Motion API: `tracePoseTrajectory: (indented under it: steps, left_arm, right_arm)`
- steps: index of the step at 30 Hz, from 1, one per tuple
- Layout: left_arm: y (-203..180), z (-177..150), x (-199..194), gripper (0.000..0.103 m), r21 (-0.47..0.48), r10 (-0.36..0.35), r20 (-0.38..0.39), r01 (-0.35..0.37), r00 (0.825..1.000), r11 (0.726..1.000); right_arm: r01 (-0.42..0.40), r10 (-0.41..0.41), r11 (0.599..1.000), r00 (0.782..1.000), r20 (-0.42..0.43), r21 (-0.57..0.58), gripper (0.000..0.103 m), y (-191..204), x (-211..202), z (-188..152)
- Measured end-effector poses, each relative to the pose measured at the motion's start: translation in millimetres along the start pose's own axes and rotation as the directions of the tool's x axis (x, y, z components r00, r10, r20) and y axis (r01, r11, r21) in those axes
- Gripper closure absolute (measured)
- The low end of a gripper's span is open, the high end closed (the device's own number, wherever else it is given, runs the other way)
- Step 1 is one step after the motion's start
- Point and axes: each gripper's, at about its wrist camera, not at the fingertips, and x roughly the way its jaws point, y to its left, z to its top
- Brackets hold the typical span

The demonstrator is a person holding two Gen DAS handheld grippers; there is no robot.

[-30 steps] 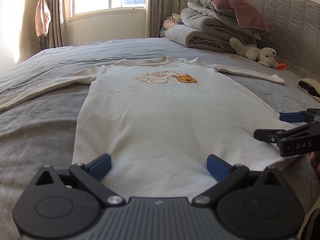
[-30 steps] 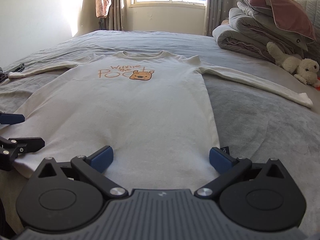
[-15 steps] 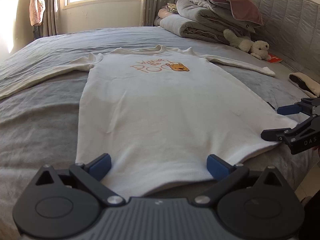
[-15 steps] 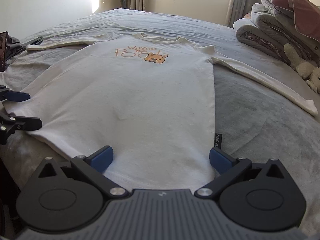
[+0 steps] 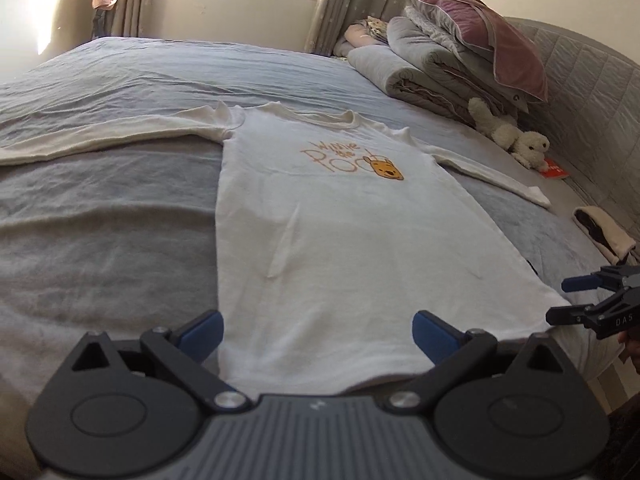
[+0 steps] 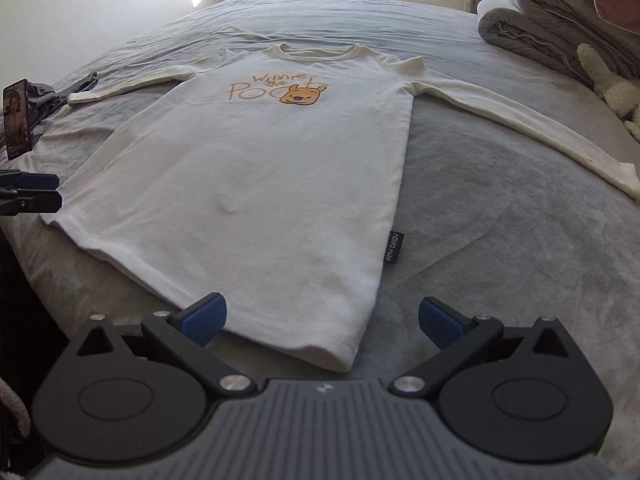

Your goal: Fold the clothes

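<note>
A cream long-sleeved shirt [image 5: 352, 240] [image 6: 272, 168] with an orange bear print lies flat, front up, on the grey bed, both sleeves spread sideways. My left gripper [image 5: 318, 330] hovers open over the hem near its left corner, nothing between the blue pads. My right gripper [image 6: 322, 316] stands open at the hem's right corner, also holding nothing. Each gripper shows at the edge of the other's view: the right gripper [image 5: 560, 300] at the far right, the left gripper [image 6: 56, 191] at the far left.
Folded duvets and a mauve pillow [image 5: 472, 40] are stacked by the padded headboard, with a white plush toy [image 5: 516, 140] and a red booklet [image 5: 554, 170] beside them. A phone [image 6: 17, 118] stands at the bed's left side. A cream folded item [image 5: 604, 232] lies right of the shirt.
Both grippers have pulled back toward the hem and drifted outward to its corners; they were open throughout. The shirt has not moved.
</note>
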Motion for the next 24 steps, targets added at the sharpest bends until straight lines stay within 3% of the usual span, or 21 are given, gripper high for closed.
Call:
tracePoseTrajectory:
  steps: [5, 9, 14, 18, 24]
  left_arm:
    - [18, 4, 2, 0.011, -0.119, 0.001, 0.0, -0.001, 1.0, 0.993]
    - [4, 11, 4, 0.01, -0.09, -0.073, 0.023, 0.074, 0.997, 0.993]
    - [-17, 23, 24, 0.01, -0.043, -0.075, -0.055, 0.073, 0.996, 0.996]
    - [-25, 44, 32, 0.01, -0.024, -0.096, -0.055, 0.095, 0.994, 0.995]
    - [-35, 89, 49, 0.008, -0.017, -0.099, -0.054, 0.098, 0.994, 0.995]
  right_arm:
    - [0.022, -0.023, 0.998, 1.0, 0.004, 0.065, 0.0, -10, 0, 4]
    - [0.016, -0.019, 0.998, 0.999, 0.041, 0.057, 0.0, -5, -3, 9]
    - [0.017, -0.018, 0.999, 1.0, 0.015, 0.051, 0.0, 0, 6, 19]
    - [0.023, -0.022, 0.998, 0.999, -0.024, 0.05, 0.0, 3, 14, 26]
    - [0.051, -0.052, 0.99, 0.999, 0.008, 0.13, 0.0, -16, 12, 60]
